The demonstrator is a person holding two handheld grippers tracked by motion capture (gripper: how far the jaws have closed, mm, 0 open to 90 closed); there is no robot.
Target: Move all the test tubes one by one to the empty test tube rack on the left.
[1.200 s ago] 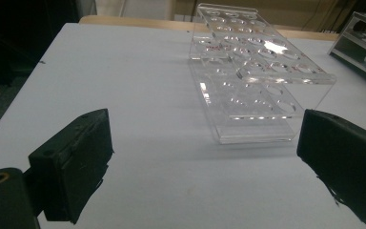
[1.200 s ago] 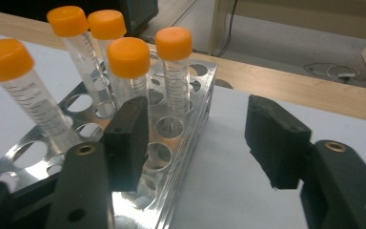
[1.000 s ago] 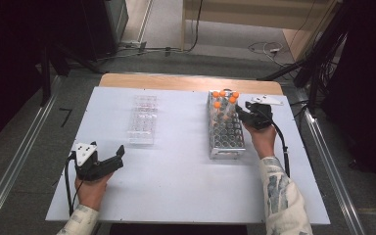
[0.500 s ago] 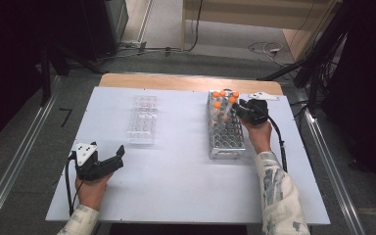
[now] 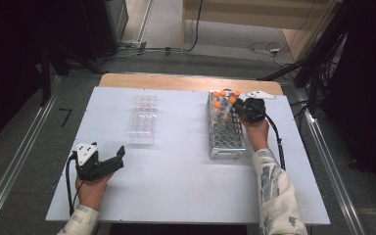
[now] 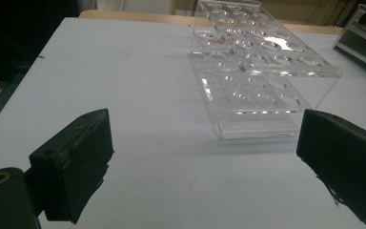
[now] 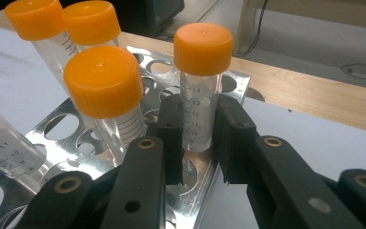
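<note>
Pads of the right gripper (image 7: 200, 143), having just closed, pinch a clear graduated tube with an orange cap (image 7: 201, 90) standing in the perforated metal rack (image 5: 224, 132); three more orange-capped tubes (image 7: 102, 90) crowd beside it. The left gripper (image 5: 120, 155), jaws spread, rests near a clear acrylic rack (image 6: 262, 71) on the white tabletop (image 5: 176, 176).

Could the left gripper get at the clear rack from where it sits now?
Probably yes. The left gripper rests on the table with its jaws open and facing the clear rack, and only bare tabletop lies between them. The right gripper is busy at the metal rack.
</note>
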